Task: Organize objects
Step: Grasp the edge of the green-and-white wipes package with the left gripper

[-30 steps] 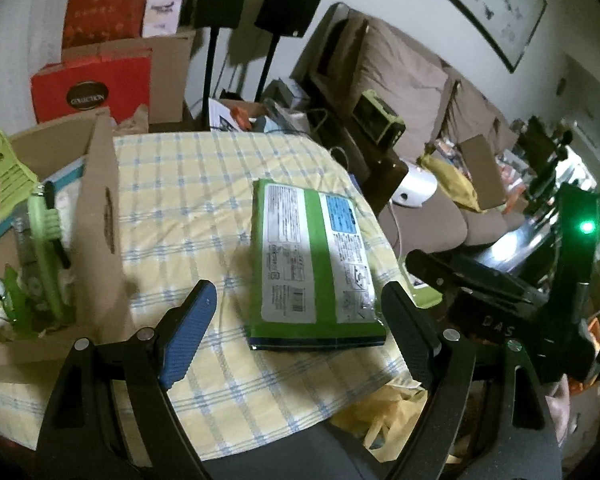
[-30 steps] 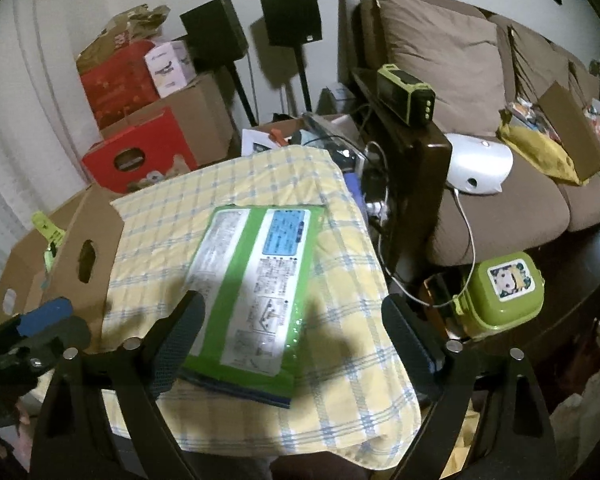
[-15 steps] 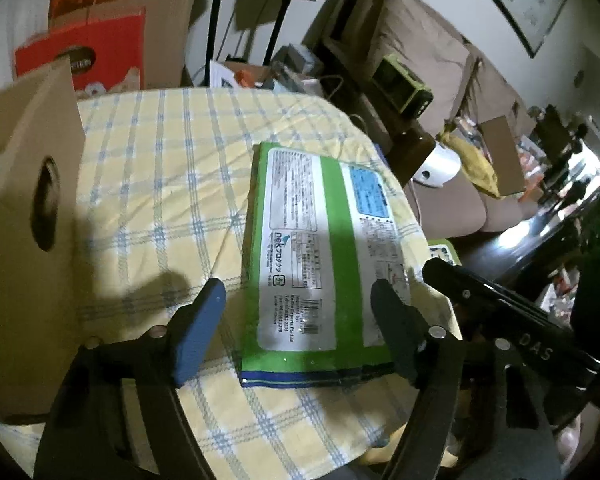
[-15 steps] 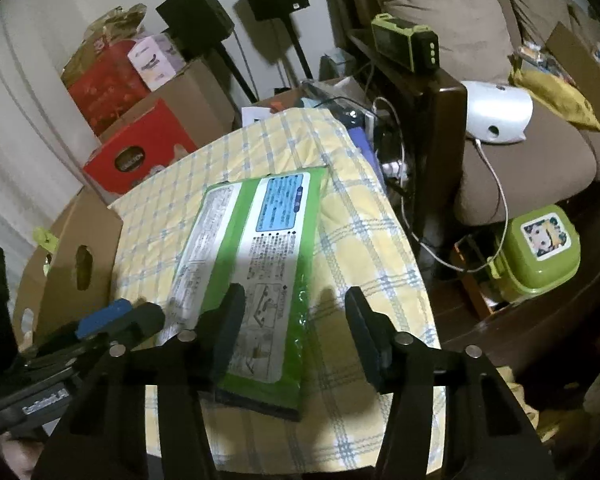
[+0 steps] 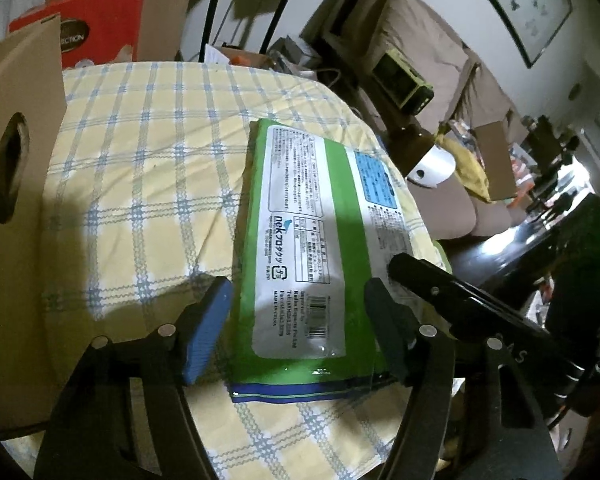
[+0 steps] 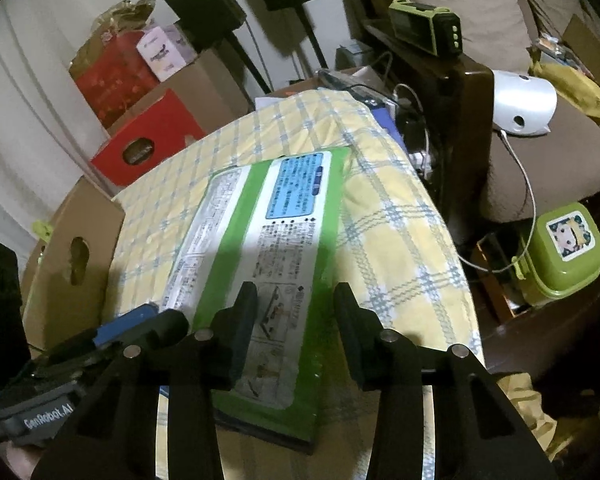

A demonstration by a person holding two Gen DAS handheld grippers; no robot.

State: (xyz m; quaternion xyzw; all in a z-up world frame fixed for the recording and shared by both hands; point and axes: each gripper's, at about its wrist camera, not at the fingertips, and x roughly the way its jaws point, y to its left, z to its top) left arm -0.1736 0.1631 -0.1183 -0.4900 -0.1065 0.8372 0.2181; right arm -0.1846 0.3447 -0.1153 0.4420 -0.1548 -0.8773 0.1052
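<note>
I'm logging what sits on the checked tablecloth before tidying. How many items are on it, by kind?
Green and white packages: 1, lying flat, with the left gripper and right gripper over its near end, jaws having just been closing.
Cardboard boxes: 1, at the cloth's left edge.
Total: 2

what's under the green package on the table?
The green package lies flat on the yellow checked tablecloth, its right edge close to the table's edge. Whatever sits directly beneath the package is covered, and the cloth hides the tabletop.
</note>
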